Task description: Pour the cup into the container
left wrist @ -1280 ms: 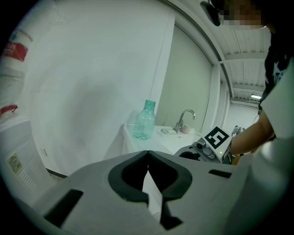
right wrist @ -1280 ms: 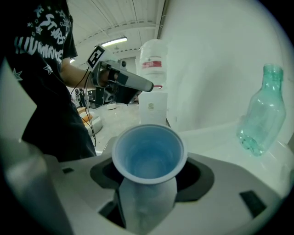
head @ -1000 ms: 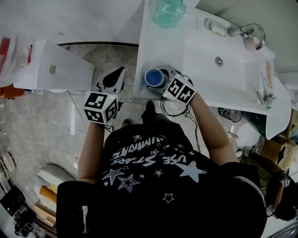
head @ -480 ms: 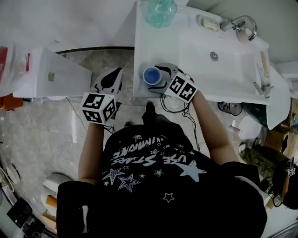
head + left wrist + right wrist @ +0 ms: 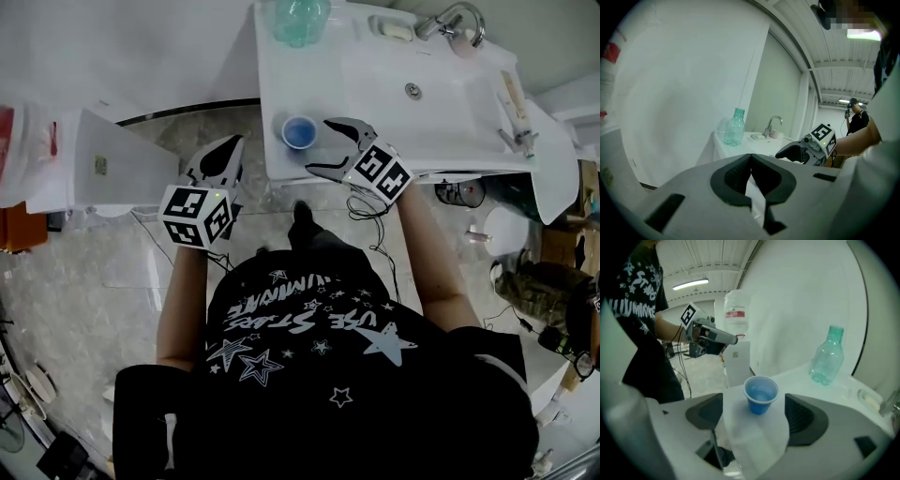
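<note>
A small blue cup [image 5: 299,131] stands upright on the front left corner of the white sink counter [image 5: 375,103]. My right gripper [image 5: 322,146] is open just to the right of the cup, not touching it. In the right gripper view the cup [image 5: 761,394] stands just beyond the wide-apart jaws of that gripper [image 5: 754,422]. A green-tinted plastic bottle [image 5: 297,19] stands at the counter's back left. The sink basin [image 5: 412,89] lies to the right of the cup. My left gripper [image 5: 225,155] is shut and empty, off the counter's left side above the floor.
A faucet [image 5: 450,21] and a soap dish [image 5: 395,30] sit at the back of the counter. A white cabinet [image 5: 112,159] stands to the left. Cables hang under the counter's front edge [image 5: 361,206]. The person's torso fills the lower part of the head view.
My right gripper's jaws, which were around the cup, have spread wide and drawn back to the right. The cup stays standing on the counter. The left gripper has hardly moved.
</note>
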### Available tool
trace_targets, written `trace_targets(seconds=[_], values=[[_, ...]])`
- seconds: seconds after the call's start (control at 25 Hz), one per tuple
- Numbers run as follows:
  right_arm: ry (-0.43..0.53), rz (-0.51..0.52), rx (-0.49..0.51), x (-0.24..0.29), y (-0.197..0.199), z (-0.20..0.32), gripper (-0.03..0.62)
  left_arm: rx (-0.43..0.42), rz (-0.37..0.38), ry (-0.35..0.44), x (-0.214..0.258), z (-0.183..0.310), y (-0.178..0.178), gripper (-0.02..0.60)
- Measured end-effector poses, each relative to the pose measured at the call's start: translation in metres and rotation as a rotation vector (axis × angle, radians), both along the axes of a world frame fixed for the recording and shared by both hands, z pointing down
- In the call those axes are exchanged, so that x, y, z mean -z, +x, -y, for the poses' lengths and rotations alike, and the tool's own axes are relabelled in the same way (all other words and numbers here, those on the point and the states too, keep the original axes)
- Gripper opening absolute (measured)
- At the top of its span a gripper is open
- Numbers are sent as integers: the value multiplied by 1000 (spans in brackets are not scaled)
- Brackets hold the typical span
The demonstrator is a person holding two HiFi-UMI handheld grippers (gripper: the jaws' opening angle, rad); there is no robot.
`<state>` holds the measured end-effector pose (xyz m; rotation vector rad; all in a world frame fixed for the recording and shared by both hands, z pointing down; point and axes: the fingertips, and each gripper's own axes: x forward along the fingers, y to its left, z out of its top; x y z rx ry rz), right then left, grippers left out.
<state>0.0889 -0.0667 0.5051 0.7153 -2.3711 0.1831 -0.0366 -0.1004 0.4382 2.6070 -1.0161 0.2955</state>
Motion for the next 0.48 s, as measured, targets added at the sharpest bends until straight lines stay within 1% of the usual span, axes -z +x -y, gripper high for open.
trace_targets(seconds=[0.08, 0.2, 0.36, 0.48], values=[[30, 68, -76, 17, 4, -3, 382, -17, -4, 5, 3, -9, -2, 9], [51, 175, -172, 44, 7, -14, 340, -43, -9, 15, 8, -25, -4, 9], [85, 286, -249, 73, 2, -33, 261, -81, -17, 29, 15, -45, -6, 9], [70, 394, -296, 89, -8, -49, 182, -109, -25, 40, 19, -57, -9, 10]])
